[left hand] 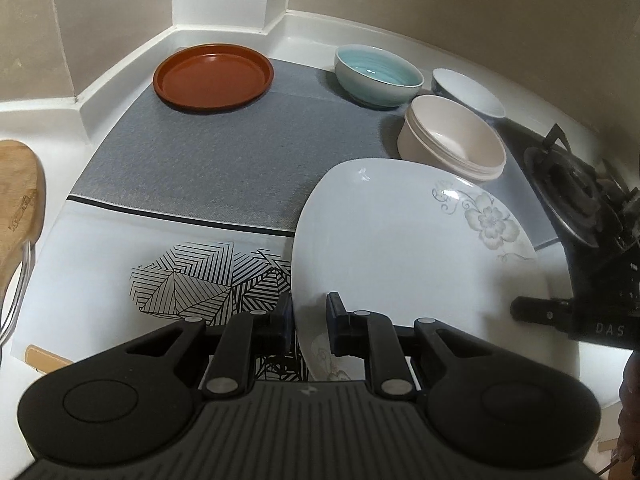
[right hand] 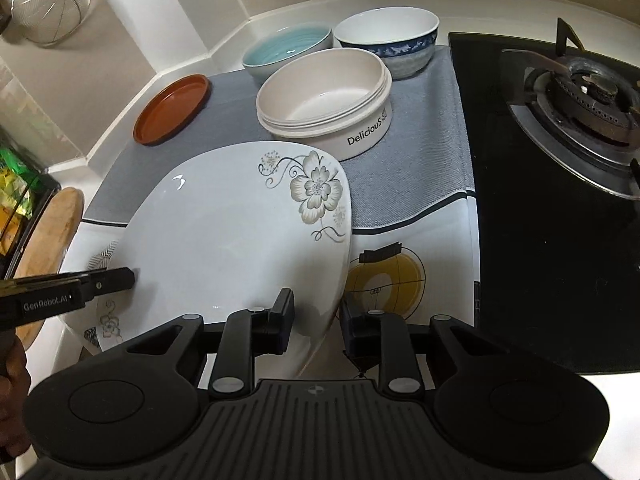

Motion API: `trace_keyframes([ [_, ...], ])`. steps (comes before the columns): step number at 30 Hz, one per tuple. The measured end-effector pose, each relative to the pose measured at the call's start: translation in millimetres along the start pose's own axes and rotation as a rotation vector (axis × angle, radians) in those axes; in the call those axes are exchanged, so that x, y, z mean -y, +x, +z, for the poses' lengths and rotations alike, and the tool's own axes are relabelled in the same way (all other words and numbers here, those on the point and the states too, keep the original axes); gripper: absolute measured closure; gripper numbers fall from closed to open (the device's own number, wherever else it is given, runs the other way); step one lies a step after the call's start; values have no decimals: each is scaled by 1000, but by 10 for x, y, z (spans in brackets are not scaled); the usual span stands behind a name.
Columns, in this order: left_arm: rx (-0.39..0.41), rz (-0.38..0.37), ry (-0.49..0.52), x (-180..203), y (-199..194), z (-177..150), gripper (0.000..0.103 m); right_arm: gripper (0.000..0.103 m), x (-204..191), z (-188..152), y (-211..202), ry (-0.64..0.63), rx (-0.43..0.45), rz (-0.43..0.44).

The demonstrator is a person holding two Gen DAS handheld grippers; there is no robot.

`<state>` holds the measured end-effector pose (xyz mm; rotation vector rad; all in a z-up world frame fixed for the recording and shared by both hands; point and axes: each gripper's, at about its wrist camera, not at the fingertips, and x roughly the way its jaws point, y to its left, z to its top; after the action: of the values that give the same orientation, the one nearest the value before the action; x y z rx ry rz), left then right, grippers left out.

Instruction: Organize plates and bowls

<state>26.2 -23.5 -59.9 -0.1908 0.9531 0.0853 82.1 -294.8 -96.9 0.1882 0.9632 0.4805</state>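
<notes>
A white square plate with a grey flower print (left hand: 400, 240) (right hand: 224, 240) is held tilted above the counter by both grippers. My left gripper (left hand: 310, 316) is shut on the plate's left rim, and its finger (right hand: 120, 278) shows from the side in the right wrist view. My right gripper (right hand: 316, 316) is shut on the right rim, with its finger (left hand: 528, 312) visible in the left wrist view. On the grey mat (left hand: 200, 160) behind stand a brown plate (left hand: 214, 76) (right hand: 172, 110), a teal bowl (left hand: 378, 74) (right hand: 286, 50), a cream bowl (left hand: 452, 138) (right hand: 324, 100) and a blue-patterned bowl (left hand: 468, 92) (right hand: 386, 40).
A black gas stove (right hand: 560, 200) (left hand: 572, 188) lies to the right of the mat. A wooden cutting board (left hand: 16, 208) (right hand: 48, 240) leans at the left. A wire strainer (right hand: 52, 0) hangs on the wall. The mat's printed front part lies under the plate.
</notes>
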Motion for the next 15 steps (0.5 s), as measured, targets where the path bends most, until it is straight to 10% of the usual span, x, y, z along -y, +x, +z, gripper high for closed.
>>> trace_keyframes([
  [15, 127, -46, -170, -668, -11, 526, 83, 74, -137, 88, -400, -40, 132, -85],
])
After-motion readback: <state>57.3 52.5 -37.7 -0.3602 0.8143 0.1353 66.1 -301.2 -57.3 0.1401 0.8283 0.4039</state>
